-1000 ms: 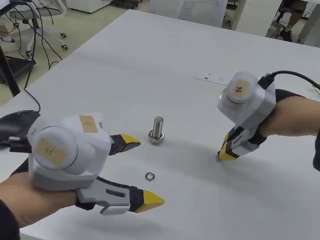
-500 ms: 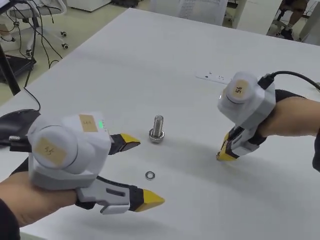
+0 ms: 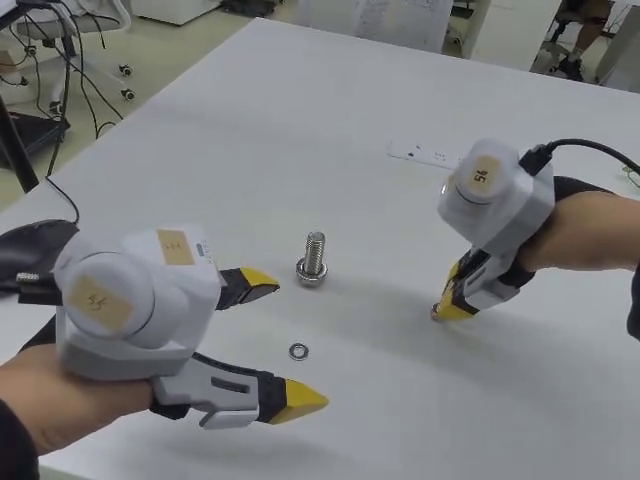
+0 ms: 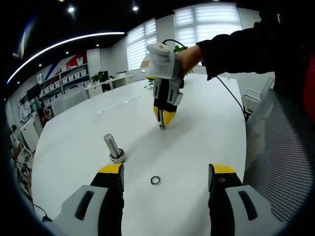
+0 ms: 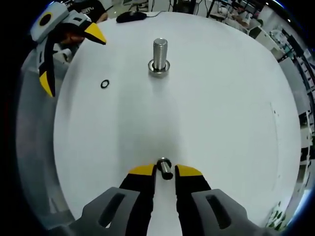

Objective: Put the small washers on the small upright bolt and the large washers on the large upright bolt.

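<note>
Near the middle of the bench the large upright bolt stands with a wider collar at its foot; whether that collar is a washer or the bolt's head I cannot tell. Toward the near edge from it, apart from its foot, one small washer lies flat. The left tongs hover spread wide at the near-left side, and in the left gripper view the washer sits on the bench ahead of the gap between their yellow tips. Toward the right edge the right tongs point down, pressed onto the small bolt, which touches the bench. A flat white strip lies farther back, and a black object rests off the left edge.
</note>
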`<state>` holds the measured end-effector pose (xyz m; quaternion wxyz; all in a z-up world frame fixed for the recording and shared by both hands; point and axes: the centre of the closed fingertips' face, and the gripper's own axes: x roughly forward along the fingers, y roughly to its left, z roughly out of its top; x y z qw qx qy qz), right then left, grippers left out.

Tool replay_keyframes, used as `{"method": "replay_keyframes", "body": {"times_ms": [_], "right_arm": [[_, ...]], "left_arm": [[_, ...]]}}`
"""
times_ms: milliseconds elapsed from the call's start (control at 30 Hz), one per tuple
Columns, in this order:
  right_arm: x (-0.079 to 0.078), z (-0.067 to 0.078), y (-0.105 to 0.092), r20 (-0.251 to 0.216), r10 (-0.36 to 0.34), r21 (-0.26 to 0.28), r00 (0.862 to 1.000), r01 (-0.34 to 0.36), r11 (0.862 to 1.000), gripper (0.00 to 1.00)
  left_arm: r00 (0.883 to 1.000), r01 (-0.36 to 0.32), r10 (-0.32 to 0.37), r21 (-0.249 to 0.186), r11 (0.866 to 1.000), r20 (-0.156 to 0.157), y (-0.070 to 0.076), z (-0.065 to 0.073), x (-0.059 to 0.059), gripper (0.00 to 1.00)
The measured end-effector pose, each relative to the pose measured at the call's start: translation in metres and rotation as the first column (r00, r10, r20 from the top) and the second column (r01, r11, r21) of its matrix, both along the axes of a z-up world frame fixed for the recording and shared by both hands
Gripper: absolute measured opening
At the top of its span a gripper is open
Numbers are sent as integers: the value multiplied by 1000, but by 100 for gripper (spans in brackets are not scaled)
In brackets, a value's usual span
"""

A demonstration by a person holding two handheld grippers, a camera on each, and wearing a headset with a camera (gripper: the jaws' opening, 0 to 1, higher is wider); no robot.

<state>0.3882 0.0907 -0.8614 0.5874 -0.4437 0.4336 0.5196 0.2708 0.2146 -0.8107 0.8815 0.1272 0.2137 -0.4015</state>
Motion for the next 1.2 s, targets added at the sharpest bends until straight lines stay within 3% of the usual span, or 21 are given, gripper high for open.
{"method": "replay_keyframes", "body": {"times_ms": [667,1200], "right_arm": [[-8,15,-16,21,-30,1,999,30,1000,17],[-29,18,-20,22,-25,-5,999,25,1000,17]], "left_arm": [[1000,7,-7,0,1000,14,0,5,1,69],[999,16,-16,-1,1000,30,1,9,2,69]]}}
